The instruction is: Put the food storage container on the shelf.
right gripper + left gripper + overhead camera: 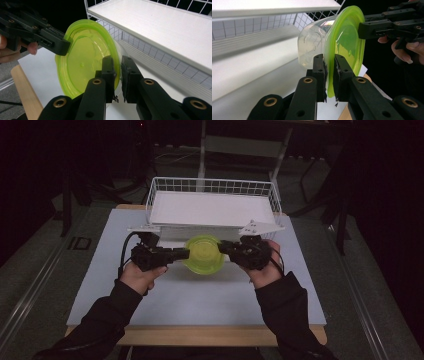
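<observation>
A round clear container with a lime-green lid (204, 254) hangs just above the white table, in front of the wire basket. My left gripper (186, 254) is shut on the lid's rim from the left, and my right gripper (221, 247) is shut on the rim from the right. In the left gripper view the jaws (330, 67) pinch the green rim (348, 37), with the clear tub (312, 42) behind it and the right gripper (362, 30) clamped on the far edge. In the right gripper view the jaws (118, 67) pinch the lid (82, 62), and the left gripper (63, 47) holds the opposite edge.
A white wire basket (210, 186) holding a flat white board (210, 210) stands at the back of the table (200, 300), right behind the container. A wooden strip (200, 335) edges the table's front. Dark floor surrounds the table.
</observation>
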Available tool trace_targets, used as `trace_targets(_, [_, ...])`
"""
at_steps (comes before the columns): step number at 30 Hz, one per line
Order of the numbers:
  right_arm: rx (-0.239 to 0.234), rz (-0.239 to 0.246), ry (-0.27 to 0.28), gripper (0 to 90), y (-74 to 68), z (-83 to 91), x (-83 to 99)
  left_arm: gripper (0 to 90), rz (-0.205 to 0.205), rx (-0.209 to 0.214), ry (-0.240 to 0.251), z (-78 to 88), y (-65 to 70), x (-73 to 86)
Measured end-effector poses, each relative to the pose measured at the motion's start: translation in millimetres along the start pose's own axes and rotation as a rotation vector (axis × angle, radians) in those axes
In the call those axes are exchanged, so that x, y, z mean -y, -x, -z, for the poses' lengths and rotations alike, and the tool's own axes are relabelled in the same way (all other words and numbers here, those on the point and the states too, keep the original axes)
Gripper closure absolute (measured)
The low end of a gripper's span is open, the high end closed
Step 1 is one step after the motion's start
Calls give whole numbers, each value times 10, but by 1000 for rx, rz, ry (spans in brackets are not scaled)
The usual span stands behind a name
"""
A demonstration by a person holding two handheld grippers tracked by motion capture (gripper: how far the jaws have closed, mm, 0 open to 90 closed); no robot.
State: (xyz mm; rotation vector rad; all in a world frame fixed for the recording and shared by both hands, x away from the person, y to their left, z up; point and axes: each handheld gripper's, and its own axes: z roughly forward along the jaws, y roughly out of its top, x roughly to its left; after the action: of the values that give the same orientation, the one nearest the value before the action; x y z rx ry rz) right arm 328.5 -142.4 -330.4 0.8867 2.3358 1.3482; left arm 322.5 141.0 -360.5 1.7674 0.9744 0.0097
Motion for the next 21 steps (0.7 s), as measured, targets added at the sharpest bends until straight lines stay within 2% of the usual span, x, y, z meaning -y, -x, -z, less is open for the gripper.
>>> trace_targets(10, [-4, -6, 2, 817, 145, 67, -243, 822, -3, -5, 5, 5, 32, -295])
trace_targets(14, [-14, -20, -4, 817, 254, 87, -375, 823, 3, 0, 1, -7, 27, -429])
trace_targets(21, [-28, -30, 0, 817, 393, 86, -504, 823, 5, -21, 4, -37, 26, -640])
